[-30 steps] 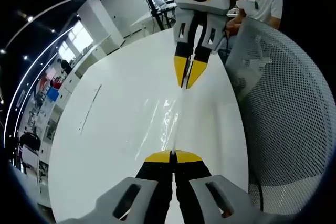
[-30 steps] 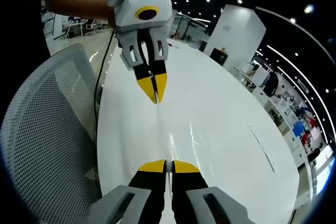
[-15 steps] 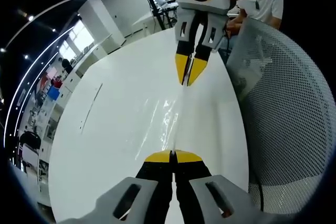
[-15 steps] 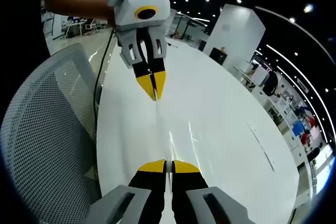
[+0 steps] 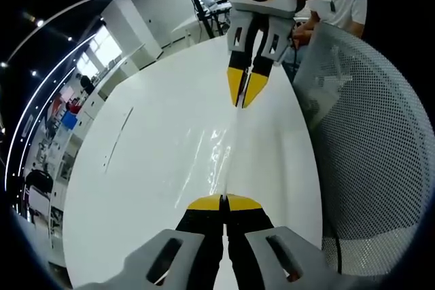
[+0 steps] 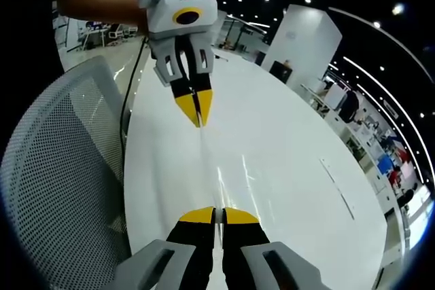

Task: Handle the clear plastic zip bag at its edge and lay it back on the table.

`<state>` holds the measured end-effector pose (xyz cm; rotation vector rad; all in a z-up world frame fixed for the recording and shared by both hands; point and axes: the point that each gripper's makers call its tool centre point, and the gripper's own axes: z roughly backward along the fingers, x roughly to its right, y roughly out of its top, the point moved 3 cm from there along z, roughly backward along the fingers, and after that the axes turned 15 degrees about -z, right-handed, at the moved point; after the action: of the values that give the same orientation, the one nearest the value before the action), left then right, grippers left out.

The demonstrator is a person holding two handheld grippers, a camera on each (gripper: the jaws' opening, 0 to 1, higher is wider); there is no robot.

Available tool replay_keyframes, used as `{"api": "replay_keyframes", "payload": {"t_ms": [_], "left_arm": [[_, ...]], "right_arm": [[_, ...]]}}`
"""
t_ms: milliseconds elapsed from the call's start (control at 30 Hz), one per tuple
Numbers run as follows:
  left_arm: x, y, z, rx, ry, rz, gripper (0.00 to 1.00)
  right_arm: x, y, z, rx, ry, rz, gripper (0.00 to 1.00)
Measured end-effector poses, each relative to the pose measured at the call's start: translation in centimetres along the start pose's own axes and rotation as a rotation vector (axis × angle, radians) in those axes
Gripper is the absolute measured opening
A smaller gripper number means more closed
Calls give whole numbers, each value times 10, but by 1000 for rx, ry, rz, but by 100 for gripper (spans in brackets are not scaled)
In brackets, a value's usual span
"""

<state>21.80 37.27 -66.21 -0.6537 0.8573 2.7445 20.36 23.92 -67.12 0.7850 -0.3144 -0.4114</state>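
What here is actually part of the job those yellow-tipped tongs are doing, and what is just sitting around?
Part of the job:
- clear plastic zip bag, stretched edge-on between the tongs
- left tongs, shut on one end of it
- right tongs, shut on the other end
- white table below

Just around:
- mesh office chair beside the table
- black cable at the table edge

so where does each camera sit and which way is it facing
Left gripper view: rides on the left tool, looking along its shut jaws over the clear plastic zip bag toward the right tool; a person's arm shows behind it.
Right gripper view: rides on the right tool, facing back toward the left tool; a forearm shows.
Shared: the two cameras face each other across the white table, bag stretched between, mesh chair alongside.
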Motion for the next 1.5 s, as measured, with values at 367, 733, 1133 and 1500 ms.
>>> {"api": "replay_keyframes", "payload": {"t_ms": [367,733,1133,1500], "left_arm": [[0,0,1,-2,-3,0,0],[3,-3,2,-5,-5,4,0],[2,-5,2,-4,-2,10,0],[1,-5,3,-5,-1,11,0]], "right_arm": [[0,-1,1,1,0,-4,0],[-1,0,0,1,5,-4,0],[0,0,-1,1,7,-4,0],[-1,-1,-2,4,7,-11,0]]}}
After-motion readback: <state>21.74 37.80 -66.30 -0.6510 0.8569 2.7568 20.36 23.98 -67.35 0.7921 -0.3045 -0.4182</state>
